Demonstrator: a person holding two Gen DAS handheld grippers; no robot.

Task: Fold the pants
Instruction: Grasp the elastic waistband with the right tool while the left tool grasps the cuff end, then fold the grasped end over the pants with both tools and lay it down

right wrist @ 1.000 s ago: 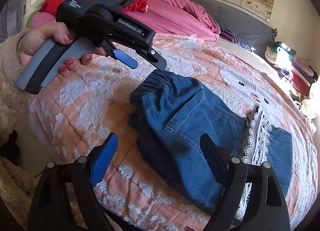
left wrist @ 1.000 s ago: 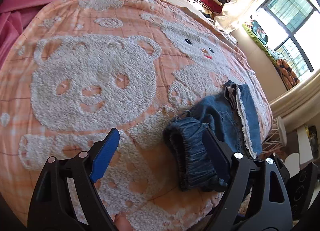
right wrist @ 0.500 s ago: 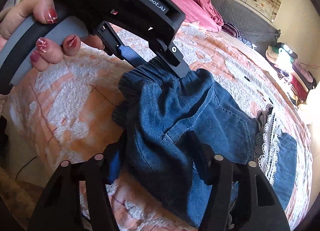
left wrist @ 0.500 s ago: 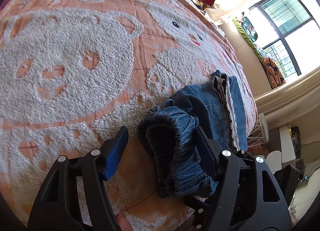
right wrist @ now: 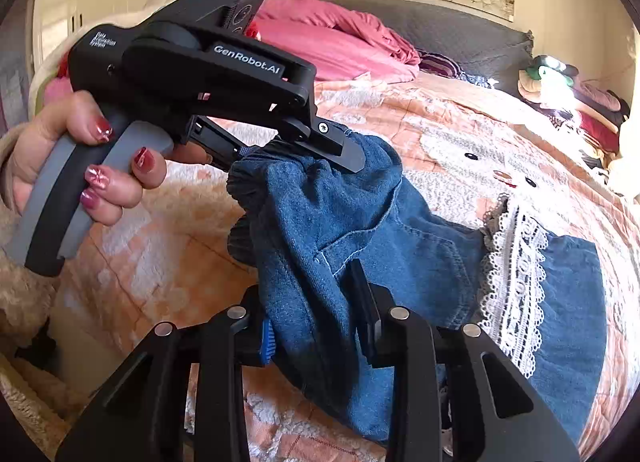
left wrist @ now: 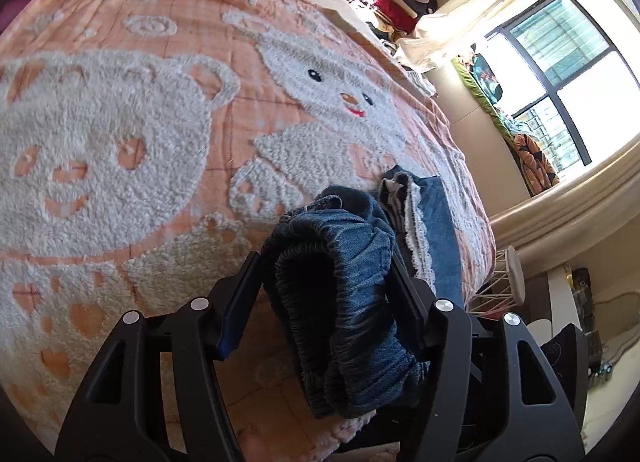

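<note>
Blue denim pants (right wrist: 420, 246) with a white lace trim (right wrist: 512, 282) lie on an orange bedspread with white bears (left wrist: 120, 122). My left gripper (left wrist: 324, 262) has its jaws closing on the gathered elastic waistband (left wrist: 344, 302), both pads against the cloth. From the right wrist view, the left gripper (right wrist: 288, 152), held by a person's hand (right wrist: 100, 166), lifts that waistband end off the bed. My right gripper (right wrist: 306, 290) is closing too and pinches the denim at the near side of the waist end. The leg ends with the lace lie flat on the bedspread.
A pink duvet (right wrist: 340, 42) and a grey headboard (right wrist: 460, 34) lie at the far end of the bed. Piled clothes (right wrist: 568, 94) sit by the far corner. A white stool (left wrist: 512, 274) stands beside the bed under the window (left wrist: 568, 62).
Both grippers moved in onto the waist end and closed from wide open onto the denim. The waistband end has risen off the bedspread.
</note>
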